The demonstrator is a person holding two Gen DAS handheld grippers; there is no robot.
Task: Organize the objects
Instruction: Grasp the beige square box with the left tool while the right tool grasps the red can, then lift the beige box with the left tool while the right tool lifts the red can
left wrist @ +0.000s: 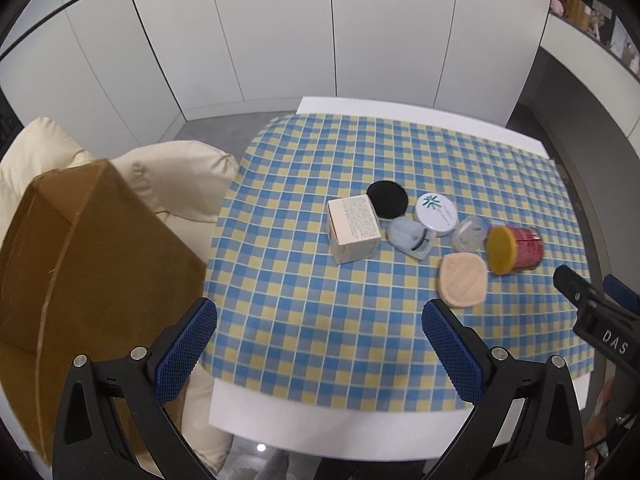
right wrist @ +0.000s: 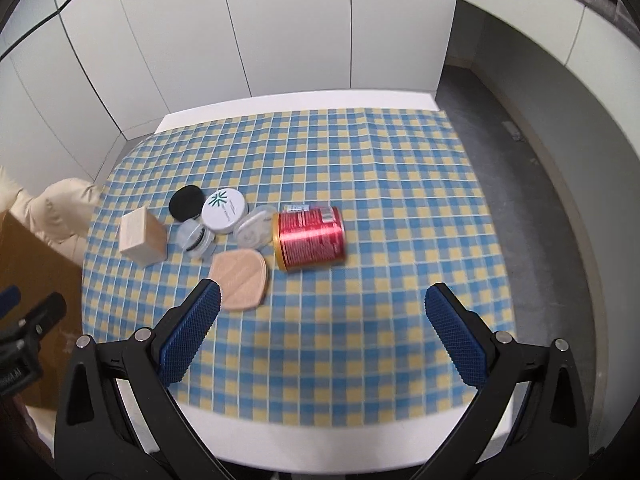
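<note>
Table: white, flat-topped, draped in a checked cloth of blue, yellow and white squares, smooth weave, lying flat with a white margin bare at the near and far edges. Clustered left of centre on the cloth: small cream carton, cuboid, matt card, fine print on one face, upright; black disc, round, matt, flat, just behind the carton; white round tin, shallow, glossy lid with a green emblem, touching the disc; two clear plastic cases, rounded, translucent, one showing a dark curved item inside, contents otherwise unreadable; stack of beige pads, soft, rounded-square, stitched surface, nearest the viewer; red metal can, cylindrical, shiny printed label, gold rim, yellow plastic lid, lying on its side at the right end of the group. Off the table's left side: brown cardboard box, taped seam, resting against cream cushions, puffy fabric. Left gripper: black frame, blue cross-hatched pads, jaws wide apart, nothing between, above the near table edge. Right gripper: same build, jaws wide apart, empty, above the cloth just short of the pads and can.
</note>
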